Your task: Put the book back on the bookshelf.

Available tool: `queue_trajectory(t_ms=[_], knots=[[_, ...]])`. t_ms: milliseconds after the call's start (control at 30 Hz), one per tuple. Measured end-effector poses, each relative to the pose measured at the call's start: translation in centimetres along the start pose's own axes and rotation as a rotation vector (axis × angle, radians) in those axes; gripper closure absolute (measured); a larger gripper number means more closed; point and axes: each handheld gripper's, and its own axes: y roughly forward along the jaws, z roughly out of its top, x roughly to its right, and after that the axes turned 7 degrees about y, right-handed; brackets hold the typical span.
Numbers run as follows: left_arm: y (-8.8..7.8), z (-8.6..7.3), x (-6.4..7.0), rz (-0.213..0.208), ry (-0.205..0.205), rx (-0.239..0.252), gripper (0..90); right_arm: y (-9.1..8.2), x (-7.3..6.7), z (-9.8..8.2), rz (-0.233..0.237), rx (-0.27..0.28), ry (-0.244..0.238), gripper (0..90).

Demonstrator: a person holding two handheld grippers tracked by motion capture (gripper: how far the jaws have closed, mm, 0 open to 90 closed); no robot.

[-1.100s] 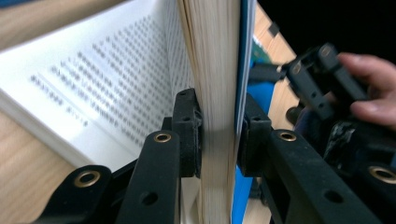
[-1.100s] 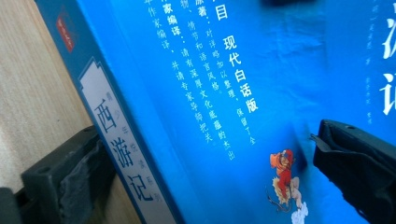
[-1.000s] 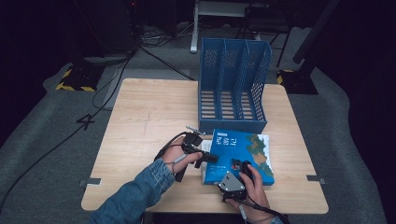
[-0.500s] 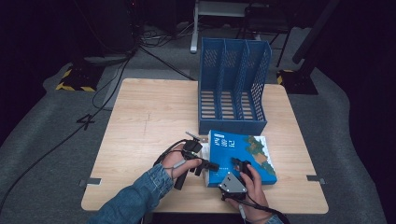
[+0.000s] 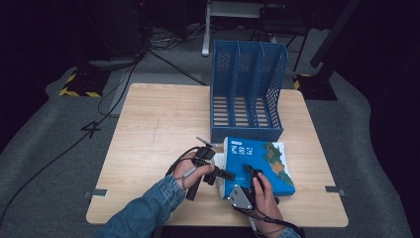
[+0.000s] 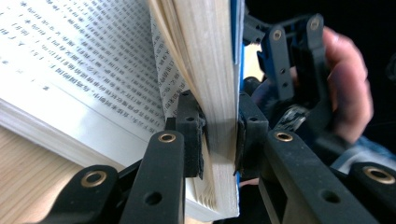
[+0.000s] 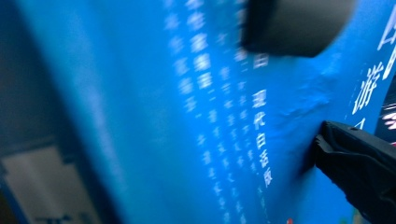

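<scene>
Book (image 5: 257, 161) near bench's front edge: left gripper (image 6: 219, 135) jaws clamped on cover and page block, right gripper (image 5: 253, 179) jaws' state unclear on cover—should lift slowly, keeping clamp firm.

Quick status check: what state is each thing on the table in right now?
Book: lying on the table in front of the file rack, its cover and top block of pages lifted apart from the pages below.
Left gripper: fingers shut on the book's lifted part.
Right gripper: resting on the book's blue cover; fingers' state unclear.
File rack: upright, compartments empty.
</scene>
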Motion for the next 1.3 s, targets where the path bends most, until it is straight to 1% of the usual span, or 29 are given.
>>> queue_trajectory(t_ms=[33,67,167,233,300,333,400,533,600,633,667,700,733,767,833,933,967,1000,1033,1067,1133,1200,1233,1267,1300], knots=[[0.0,0.0,0.0,0.001,0.001,0.002,75.7,0.0,0.0,0.1,-0.006,-0.010,-0.010,0.0],[0.0,0.1,0.0,-0.003,-0.001,0.006,75.7,0.0,0.1,0.1,-0.003,-0.010,-0.009,0.0],[-0.1,0.2,-0.1,-0.020,-0.013,0.011,75.6,0.0,0.3,0.2,-0.008,0.002,-0.011,0.0],[0.0,0.2,-0.1,-0.009,-0.011,0.011,75.4,0.0,0.5,0.1,0.004,0.007,0.004,0.0],[0.2,0.2,-0.2,0.016,-0.003,0.010,75.3,0.3,0.6,-0.1,0.023,0.010,-0.010,0.0],[0.3,0.1,-0.1,0.033,0.004,0.013,75.4,0.4,0.5,-0.2,0.018,0.011,-0.010,0.6],[0.4,0.0,0.0,0.049,0.016,0.018,75.3,0.5,0.5,-0.4,0.019,0.031,-0.004,0.7],[0.5,-0.1,-0.2,0.048,0.015,0.025,72.4,0.6,0.5,-0.6,0.019,0.053,0.003,1.3],[0.6,-0.2,-0.3,0.056,0.017,0.025,70.5,0.8,0.5,-0.6,0.026,0.075,-0.007,1.4],[0.7,-0.2,-0.3,0.061,0.018,0.026,69.8,0.9,0.5,-0.7,0.038,0.092,-0.002,1.3],[0.8,-0.3,-0.2,0.073,0.019,0.025,69.0,1.0,0.4,-0.8,0.036,0.102,0.023,0.9],[0.9,-0.3,-0.3,0.078,0.019,0.033,69.0,1.2,0.3,-0.8,0.039,0.121,0.068,0.8],[0.9,-0.3,-0.3,0.080,0.015,0.036,68.9,1.2,0.3,-0.9,0.044,0.123,0.091,0.8],[0.9,-0.4,-0.3,0.079,0.013,0.042,69.0,1.3,0.3,-0.9,0.045,0.123,0.102,0.7],[0.9,-0.4,-0.3,0.081,0.014,0.044,68.9,1.3,0.4,-0.8,0.043,0.121,0.102,0.5],[0.9,-0.4,-0.3,0.093,0.033,0.050,68.8,1.4,0.4,-0.7,0.044,0.112,0.097,0.9],[0.9,-0.4,-0.3,0.101,0.040,0.049,68.3,1.4,0.4,-0.6,0.045,0.105,0.095,2.7],[0.9,-0.5,-0.3,0.113,0.052,0.054,67.5,1.4,0.4,-0.6,0.047,0.096,0.089,5.1],[0.9,-0.5,-0.3,0.119,0.060,0.060,66.6,1.2,0.5,-0.4,0.050,0.075,0.062,8.4],[0.8,-0.4,-0.4,0.128,0.063,0.063,65.9,1.1,0.4,-0.3,0.041,0.054,0.040,11.6],[0.8,-0.4,-0.5,0.132,0.061,0.076,65.9,1.0,0.3,0.0,0.028,0.011,-0.010,16.9],[0.7,-0.4,-0.5,0.137,0.055,0.085,66.0,1.1,0.3,0.2,0.014,-0.017,-0.047,18.6],[0.7,-0.4,-0.6,0.137,0.051,0.088,66.2,1.2,0.3,0.3,0.005,-0.026,-0.050,19.3],[0.7,-0.4,-0.6,0.136,0.037,0.097,66.3,1.3,0.3,0.4,0.001,-0.043,-0.076,19.6],[0.7,-0.4,-0.6,0.133,0.033,0.106,66.3,1.3,0.4,0.5,-0.008,-0.057,-0.091,19.6]])
